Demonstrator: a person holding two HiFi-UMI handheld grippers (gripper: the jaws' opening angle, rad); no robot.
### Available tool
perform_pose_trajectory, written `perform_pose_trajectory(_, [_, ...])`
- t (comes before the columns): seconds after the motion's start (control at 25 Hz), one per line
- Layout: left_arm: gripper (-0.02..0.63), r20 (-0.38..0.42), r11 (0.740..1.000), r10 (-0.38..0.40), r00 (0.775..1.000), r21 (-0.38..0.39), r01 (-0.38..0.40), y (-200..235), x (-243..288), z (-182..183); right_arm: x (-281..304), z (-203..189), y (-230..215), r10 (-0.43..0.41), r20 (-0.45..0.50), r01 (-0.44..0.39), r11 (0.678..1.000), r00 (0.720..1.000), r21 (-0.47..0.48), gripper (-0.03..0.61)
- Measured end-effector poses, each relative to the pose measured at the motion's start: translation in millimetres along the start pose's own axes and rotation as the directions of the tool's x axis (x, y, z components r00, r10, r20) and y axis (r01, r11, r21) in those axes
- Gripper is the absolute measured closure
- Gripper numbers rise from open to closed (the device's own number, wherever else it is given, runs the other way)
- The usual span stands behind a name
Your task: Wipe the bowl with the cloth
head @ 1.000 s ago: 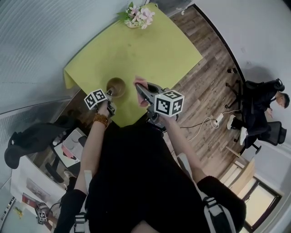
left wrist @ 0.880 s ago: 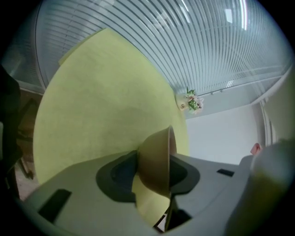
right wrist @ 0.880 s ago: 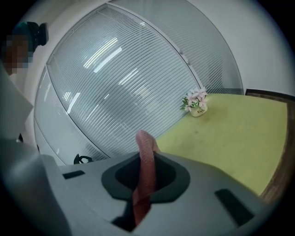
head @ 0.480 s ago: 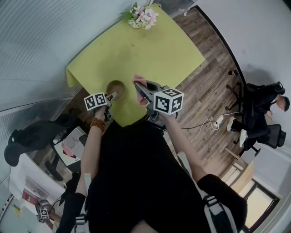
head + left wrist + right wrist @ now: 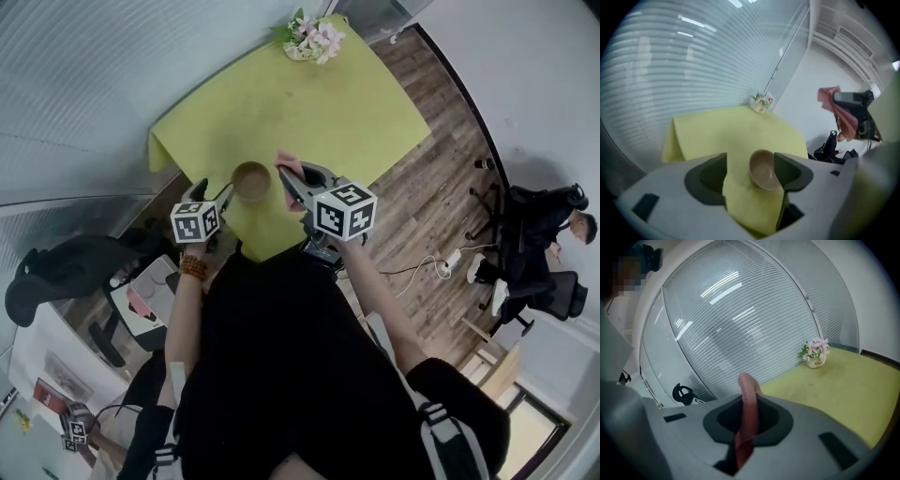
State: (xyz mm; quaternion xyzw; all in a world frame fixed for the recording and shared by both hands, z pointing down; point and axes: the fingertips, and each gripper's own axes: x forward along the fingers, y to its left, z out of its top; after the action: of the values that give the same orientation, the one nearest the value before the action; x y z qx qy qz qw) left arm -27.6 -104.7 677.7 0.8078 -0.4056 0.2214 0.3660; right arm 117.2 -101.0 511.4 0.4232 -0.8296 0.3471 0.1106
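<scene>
Left gripper point(image 5: 214, 193) has lifted back off the round tan bowl point(image 5: 251, 180); its jaws have just been opening and stand spread, empty. The bowl sits on the yellow-green tablecloth point(image 5: 309, 103). Right gripper point(image 5: 289, 180), pinching the pink cloth point(image 5: 746, 427), hangs just right of it.

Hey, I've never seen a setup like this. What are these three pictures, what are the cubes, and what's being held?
No robot here: a person holds tongs in each hand. The wide picture comes from a camera on the person's head, looking down; the other two come from cameras riding on the tongs, looking along their jaws. Each patterned cube is part of its tongs. On the yellow table stand a bowl and, at the far corner, flowers. The right tongs are shut on a pink cloth. The left tongs have just been opening; they grip nothing, and the bowl sits on the table beyond them.
</scene>
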Motion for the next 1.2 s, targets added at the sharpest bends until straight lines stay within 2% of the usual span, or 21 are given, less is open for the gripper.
perform_pose_trajectory(0.08, [0.296, 0.123, 0.999, 0.021, 0.992, 0.038, -0.026, -4, -25, 36, 4, 9, 8, 0.004, 0.033, -0.003, 0.999, 0.999, -0.045, 0.556])
perform_pose_trajectory(0.16, [0.303, 0.225, 0.996, 0.028, 0.974, 0.074, -0.046, -13, -50, 70, 8, 18, 19, 0.009, 0.072, -0.001, 0.994, 0.997, -0.106, 0.555])
perform_pose_trajectory(0.32, [0.344, 0.399, 0.984, 0.028, 0.917, 0.151, -0.096, -37, -100, 127, 16, 33, 46, 0.031, 0.139, 0.003, 0.972, 0.990, -0.234, 0.555])
perform_pose_trajectory(0.36, [0.365, 0.437, 0.979, 0.028, 0.899, 0.168, -0.112, -43, -112, 139, 19, 36, 53, 0.042, 0.153, -0.002, 0.967, 0.987, -0.254, 0.555])
perform_pose_trajectory(0.4, [0.427, 0.474, 0.974, 0.029, 0.880, 0.185, -0.131, -49, -123, 149, 21, 39, 59, 0.054, 0.167, -0.007, 0.963, 0.984, -0.270, 0.555])
perform_pose_trajectory(0.44, [0.520, 0.506, 0.968, 0.032, 0.862, 0.200, -0.153, -54, -133, 157, 23, 42, 64, 0.061, 0.180, -0.008, 0.958, 0.982, -0.285, 0.555])
perform_pose_trajectory(0.48, [0.567, 0.532, 0.962, 0.039, 0.846, 0.210, -0.176, -58, -141, 163, 24, 45, 68, 0.062, 0.193, 0.000, 0.953, 0.979, -0.304, 0.555])
perform_pose_trajectory(0.6, [0.580, 0.571, 0.950, 0.070, 0.818, 0.211, -0.229, -65, -153, 170, 23, 51, 76, 0.027, 0.224, 0.063, 0.920, 0.974, -0.388, 0.558])
perform_pose_trajectory(0.72, [0.580, 0.570, 0.941, 0.095, 0.816, 0.216, -0.260, -70, -151, 169, 20, 52, 80, 0.002, 0.234, 0.102, 0.895, 0.972, -0.434, 0.560])
perform_pose_trajectory(1.0, [0.580, 0.540, 0.939, 0.066, 0.839, 0.252, -0.236, -88, -136, 157, 10, 44, 75, -0.005, 0.230, 0.103, 0.902, 0.973, -0.419, 0.560])
perform_pose_trajectory(1.2, [0.595, 0.520, 0.947, 0.045, 0.853, 0.251, -0.202, -96, -134, 148, 8, 37, 73, -0.003, 0.225, 0.095, 0.912, 0.974, -0.399, 0.560])
